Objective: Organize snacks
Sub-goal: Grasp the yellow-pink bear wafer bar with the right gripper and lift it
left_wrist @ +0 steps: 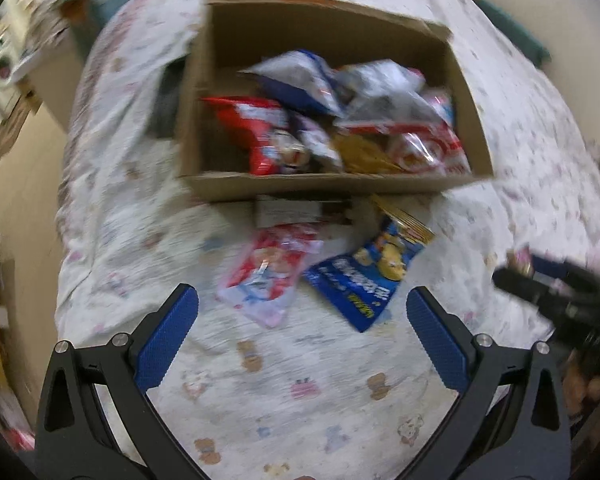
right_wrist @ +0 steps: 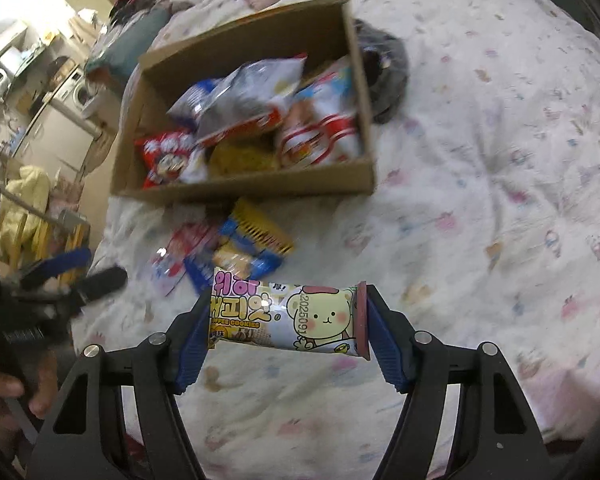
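Observation:
A cardboard box point(left_wrist: 340, 186) sits on the bed with several snack bags inside; it also shows in the right wrist view point(right_wrist: 260, 188). In front of it lie a pink and red snack pack point(left_wrist: 268, 276) and a blue snack bag point(left_wrist: 368, 276), seen also in the right wrist view as the blue bag point(right_wrist: 244, 252) and the red pack point(right_wrist: 180, 252). My left gripper point(left_wrist: 302, 316) is open and empty, above the bed just short of these packs. My right gripper point(right_wrist: 286, 320) is shut on a coffee cookie pack point(right_wrist: 288, 314) with a bear print, held above the bed.
The bed is covered by a white quilt point(left_wrist: 300, 380) with small cartoon prints. A dark cloth point(right_wrist: 384, 76) lies right of the box. A small flat carton point(left_wrist: 300, 210) rests against the box's front. The floor and a cluttered kitchen area point(right_wrist: 40, 92) lie to the left.

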`<action>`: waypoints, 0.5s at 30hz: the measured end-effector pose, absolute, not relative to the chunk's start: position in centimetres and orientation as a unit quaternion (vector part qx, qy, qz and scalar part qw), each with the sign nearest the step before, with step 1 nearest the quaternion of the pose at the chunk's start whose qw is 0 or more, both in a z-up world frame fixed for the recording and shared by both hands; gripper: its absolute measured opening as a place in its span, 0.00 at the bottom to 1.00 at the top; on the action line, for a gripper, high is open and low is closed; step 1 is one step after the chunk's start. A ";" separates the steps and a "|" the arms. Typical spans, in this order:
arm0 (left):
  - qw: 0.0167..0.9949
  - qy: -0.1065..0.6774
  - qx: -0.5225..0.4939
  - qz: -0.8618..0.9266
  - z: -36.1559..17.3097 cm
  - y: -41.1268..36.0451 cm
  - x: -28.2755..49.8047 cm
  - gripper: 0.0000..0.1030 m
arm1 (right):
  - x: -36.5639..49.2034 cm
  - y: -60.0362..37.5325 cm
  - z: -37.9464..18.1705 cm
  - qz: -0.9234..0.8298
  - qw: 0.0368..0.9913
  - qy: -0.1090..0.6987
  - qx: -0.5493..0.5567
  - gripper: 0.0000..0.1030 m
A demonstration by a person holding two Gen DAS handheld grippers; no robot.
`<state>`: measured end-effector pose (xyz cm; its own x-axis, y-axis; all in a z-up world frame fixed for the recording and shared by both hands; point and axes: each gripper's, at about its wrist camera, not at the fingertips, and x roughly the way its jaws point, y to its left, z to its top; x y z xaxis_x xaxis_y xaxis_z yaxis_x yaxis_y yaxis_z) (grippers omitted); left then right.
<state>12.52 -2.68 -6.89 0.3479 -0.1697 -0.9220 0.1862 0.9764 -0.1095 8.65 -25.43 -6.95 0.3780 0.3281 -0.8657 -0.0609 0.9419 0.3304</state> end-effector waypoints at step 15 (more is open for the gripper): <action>0.781 0.577 0.161 -0.177 -13.2 -13.6 15.0 0.90 | 8.8 -30.8 -9.3 0.106 0.817 0.532 0.194 0.70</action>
<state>15.05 -13.59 -13.23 0.2715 -0.0912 -0.9581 0.4619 0.8857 0.0466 8.76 -30.78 -9.27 0.4108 0.3806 -0.8285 0.0333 0.9018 0.4308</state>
